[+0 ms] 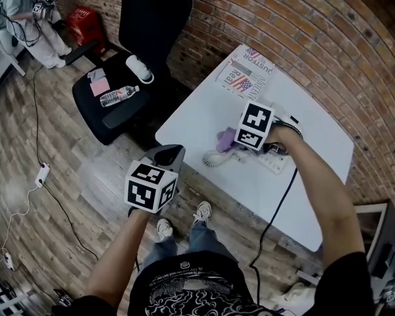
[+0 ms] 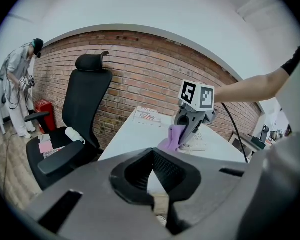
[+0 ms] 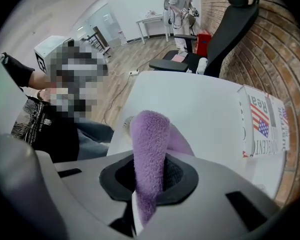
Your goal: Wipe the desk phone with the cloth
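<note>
Desk (image 1: 204,114) holds the phone (image 1: 274,160) by its front edge; right gripper (image 1: 233,141), clamped on cloth (image 3: 149,144), should press lightly and sweep evenly; left gripper (image 1: 166,155) hangs closed, empty.

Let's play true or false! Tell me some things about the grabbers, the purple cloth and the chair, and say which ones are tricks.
1. The right gripper holds a purple cloth. True.
2. The left gripper holds the cloth too. False: nothing is between its jaws.
3. A black office chair stands by the brick wall. True.
4. A water bottle stands upright on the white table. False: it lies on the chair's seat.
5. The desk phone sits on the floor. False: it is on the table.
</note>
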